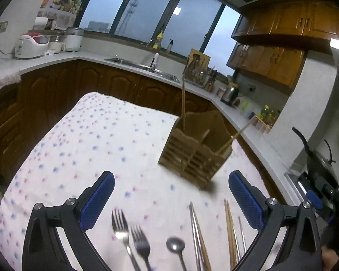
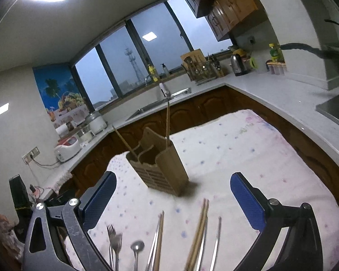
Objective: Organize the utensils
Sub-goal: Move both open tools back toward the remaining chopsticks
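White cloth [image 1: 83,149] dotted with blue and pink specks, tan slatted wooden holder [image 1: 192,155], silver forks [image 1: 128,237] and spoon [image 1: 175,246], light brown chopsticks [image 1: 229,232], blue textured pads [image 1: 97,201] on black hand-held gripper frames, dark brown cabinets [image 1: 115,83], pale grey counter [image 1: 255,126].

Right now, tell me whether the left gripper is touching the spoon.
Apart. The left wrist view shows the left gripper wide open, its blue pads well out to either side of the spoon lying untouched on the tablecloth.
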`<state>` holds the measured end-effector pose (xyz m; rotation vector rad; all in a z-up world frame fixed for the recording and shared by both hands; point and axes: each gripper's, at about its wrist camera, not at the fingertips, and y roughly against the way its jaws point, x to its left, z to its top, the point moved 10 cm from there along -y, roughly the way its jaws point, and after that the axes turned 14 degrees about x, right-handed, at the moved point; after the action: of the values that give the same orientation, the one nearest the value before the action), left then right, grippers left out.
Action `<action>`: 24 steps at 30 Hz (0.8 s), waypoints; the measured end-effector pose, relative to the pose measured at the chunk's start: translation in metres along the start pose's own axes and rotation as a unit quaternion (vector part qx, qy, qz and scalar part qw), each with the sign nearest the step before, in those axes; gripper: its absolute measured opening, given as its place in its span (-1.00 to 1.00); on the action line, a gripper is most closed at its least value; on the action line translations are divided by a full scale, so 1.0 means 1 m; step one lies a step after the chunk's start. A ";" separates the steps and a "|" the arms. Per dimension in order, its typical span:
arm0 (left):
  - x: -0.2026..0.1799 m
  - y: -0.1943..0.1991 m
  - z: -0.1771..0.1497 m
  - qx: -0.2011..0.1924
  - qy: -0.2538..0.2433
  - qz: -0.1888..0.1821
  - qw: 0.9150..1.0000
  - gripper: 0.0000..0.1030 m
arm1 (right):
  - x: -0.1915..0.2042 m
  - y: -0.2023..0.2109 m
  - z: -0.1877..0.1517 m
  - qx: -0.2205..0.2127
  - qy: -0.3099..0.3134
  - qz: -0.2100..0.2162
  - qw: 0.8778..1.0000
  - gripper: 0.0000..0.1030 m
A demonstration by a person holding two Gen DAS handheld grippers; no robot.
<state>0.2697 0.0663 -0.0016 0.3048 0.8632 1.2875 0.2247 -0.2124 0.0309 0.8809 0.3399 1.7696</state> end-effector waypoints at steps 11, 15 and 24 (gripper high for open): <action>-0.008 0.017 -0.042 0.035 -0.026 0.010 0.999 0.98 | -0.022 0.014 -0.063 0.033 0.002 -0.046 0.998 0.97; -0.012 0.012 -0.049 0.048 -0.030 0.013 0.998 0.98 | -0.032 0.016 -0.069 0.039 -0.003 -0.057 0.998 0.97; -0.025 0.004 -0.051 0.068 -0.050 0.030 0.996 0.95 | -0.041 0.009 -0.070 0.049 -0.007 -0.065 0.997 0.97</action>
<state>0.2305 0.0314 -0.0230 0.5026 0.8625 1.2600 0.1756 -0.2404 -0.0277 0.9191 0.4681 1.6370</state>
